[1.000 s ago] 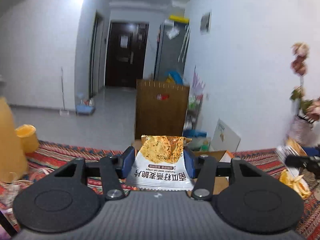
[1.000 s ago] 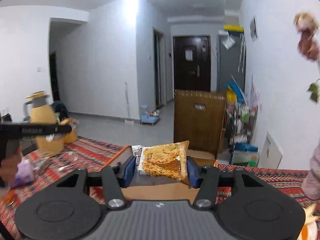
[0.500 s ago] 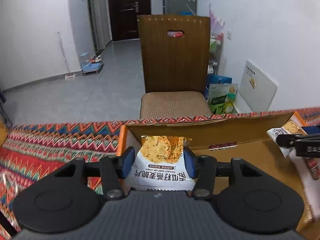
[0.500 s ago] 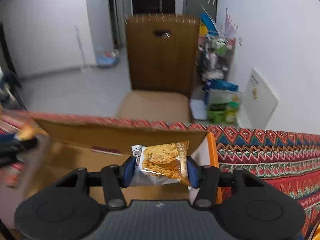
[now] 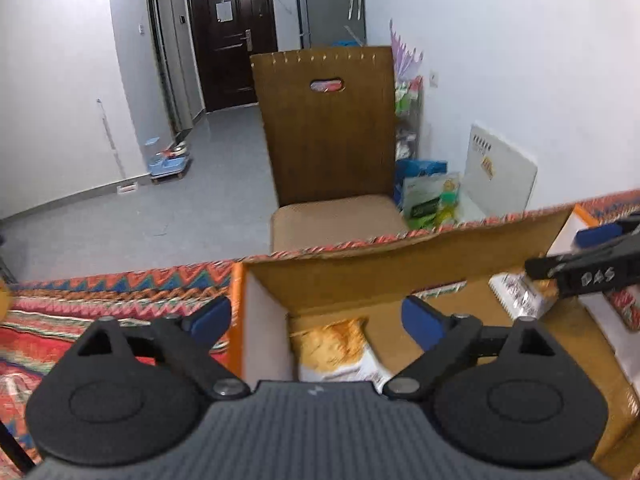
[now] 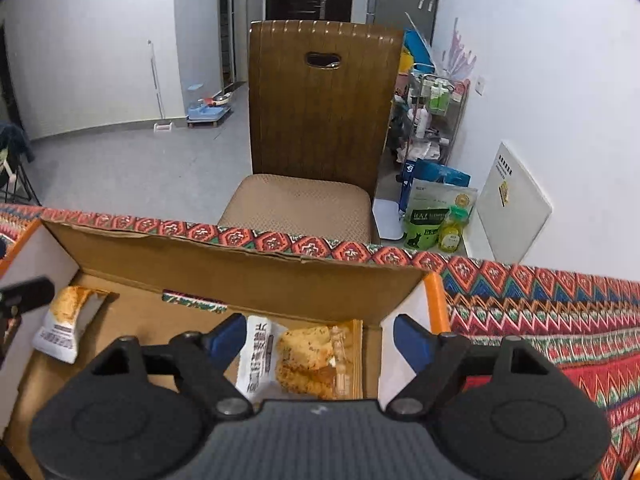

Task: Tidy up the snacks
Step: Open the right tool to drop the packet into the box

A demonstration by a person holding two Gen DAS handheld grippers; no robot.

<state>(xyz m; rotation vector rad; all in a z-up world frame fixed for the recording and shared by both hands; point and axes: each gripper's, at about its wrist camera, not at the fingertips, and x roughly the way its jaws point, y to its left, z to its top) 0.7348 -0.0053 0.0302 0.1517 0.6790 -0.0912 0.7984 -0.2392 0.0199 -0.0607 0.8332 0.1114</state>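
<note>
The left gripper (image 5: 316, 318) hangs over the left end of an open brown cardboard box (image 5: 360, 276) with orange-edged white end flaps. Its blue-padded jaws are spreading and straddle the box's left end wall, one pad outside over the cloth, the other inside. Below the gap, clear of both pads, a white-and-orange crisp packet (image 5: 340, 354) lies blurred on the box floor, close against the left wall.

The right gripper (image 6: 320, 338) hangs over the box's right end, its jaws likewise opening. A clear-fronted packet of golden crackers with a white printed end (image 6: 298, 358) lies flat on the box floor under the gap, touched by neither pad, near the right end wall and the far wall.

Bare cardboard floor stays open between the two packets. The box sits on a red zigzag-patterned tablecloth (image 6: 560, 304), its far wall near the table's far edge. Beyond stands a brown wooden chair with a tan seat (image 6: 320, 120).
</note>
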